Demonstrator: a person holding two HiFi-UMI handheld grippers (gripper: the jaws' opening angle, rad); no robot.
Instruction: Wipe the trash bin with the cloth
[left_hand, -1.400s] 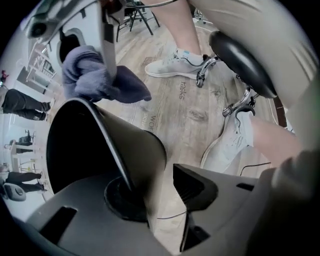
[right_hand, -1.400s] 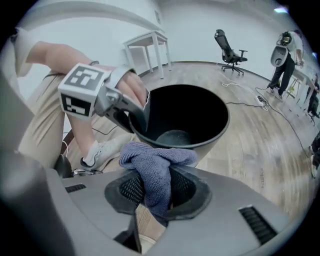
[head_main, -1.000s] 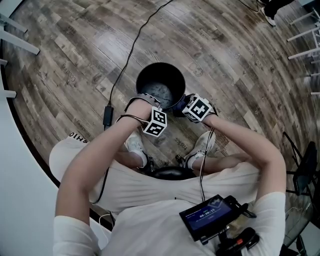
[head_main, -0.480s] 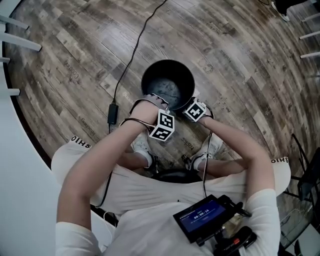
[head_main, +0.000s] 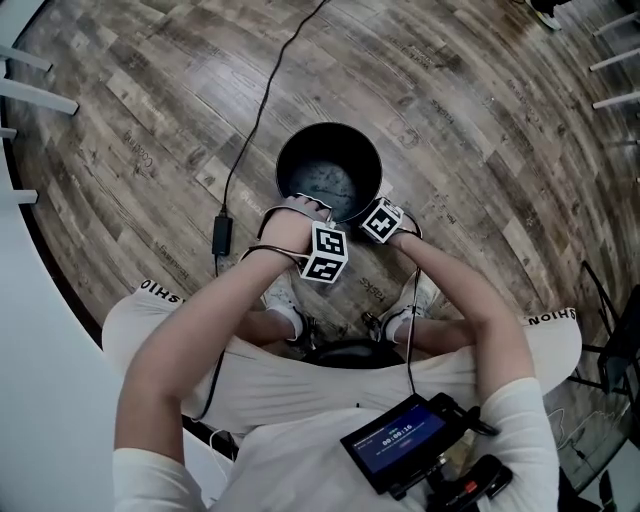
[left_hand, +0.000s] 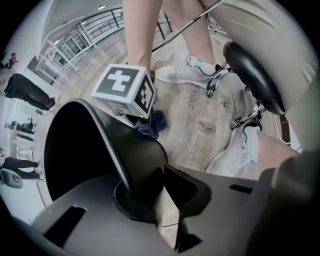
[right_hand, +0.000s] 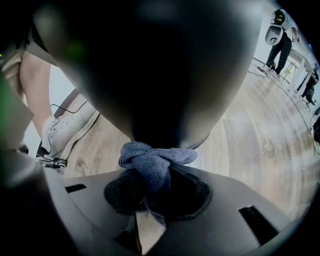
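**Fig. Rim pinned, cloth against the outer wall**

One trash bin (head_main: 330, 126) stands upright on the wooden floor (head_main: 480, 120) just ahead of you, its long axis vertical. Your left gripper (left_hand: 161, 186) points down, and its jaws are clamped across the near rim with the wall between them. Your right gripper (right_hand: 152, 197), just beside it, has its jaws closed on the one blue cloth (right_hand: 156, 159). The cloth's bunched end touches the bin's outer wall, apparently low down, on the side facing you. That wall lies directly ahead of the right jaws, so the next stroke probably runs up the wall or round its curve. Count: one bin, one cloth, two grippers.
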